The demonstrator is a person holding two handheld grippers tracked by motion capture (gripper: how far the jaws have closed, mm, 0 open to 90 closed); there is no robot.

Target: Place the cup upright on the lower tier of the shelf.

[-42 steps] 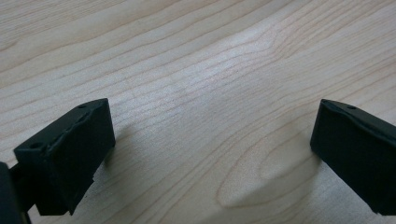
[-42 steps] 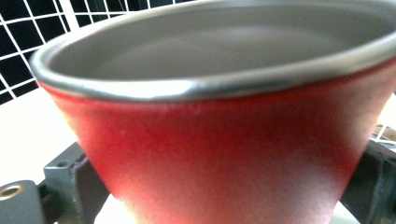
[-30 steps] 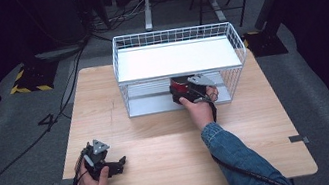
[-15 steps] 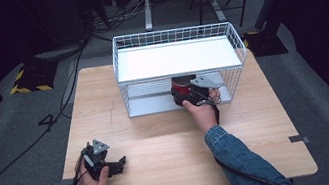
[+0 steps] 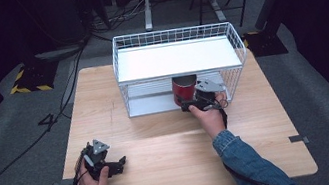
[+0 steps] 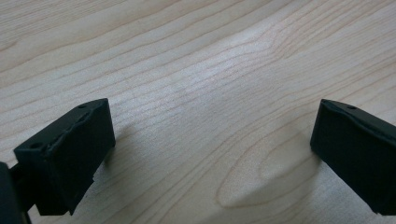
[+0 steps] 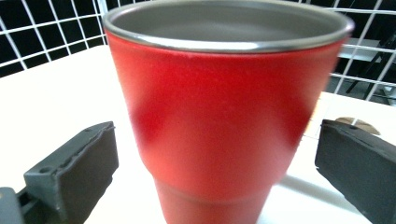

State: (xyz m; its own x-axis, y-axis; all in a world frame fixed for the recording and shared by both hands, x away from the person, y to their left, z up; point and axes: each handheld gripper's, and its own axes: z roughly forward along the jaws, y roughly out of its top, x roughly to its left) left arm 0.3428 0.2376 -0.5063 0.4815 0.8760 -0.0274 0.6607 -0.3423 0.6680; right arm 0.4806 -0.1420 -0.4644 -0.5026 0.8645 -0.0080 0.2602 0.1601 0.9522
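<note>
A red metal cup (image 5: 184, 88) (image 7: 224, 116) stands upright on the lower shelf (image 5: 152, 104) of a white wire rack (image 5: 177, 57), under its white top shelf. My right gripper (image 5: 189, 103) (image 7: 217, 172) is at the rack's front opening. It is open, with one jaw on each side of the cup's lower half and a gap on both sides. My left gripper (image 5: 118, 165) (image 6: 212, 140) rests low on the wooden table (image 5: 171, 147) near the front left, open, with bare wood between its jaws.
The rack stands at the back middle of the table, with wire walls at its sides and back. Cables and stands lie on the dark floor beyond. A denim sleeve (image 5: 245, 160) crosses the table's front right.
My right gripper has drawn back slightly toward the table's front, and more of the red cup shows under the top shelf. The left gripper has stayed put.
</note>
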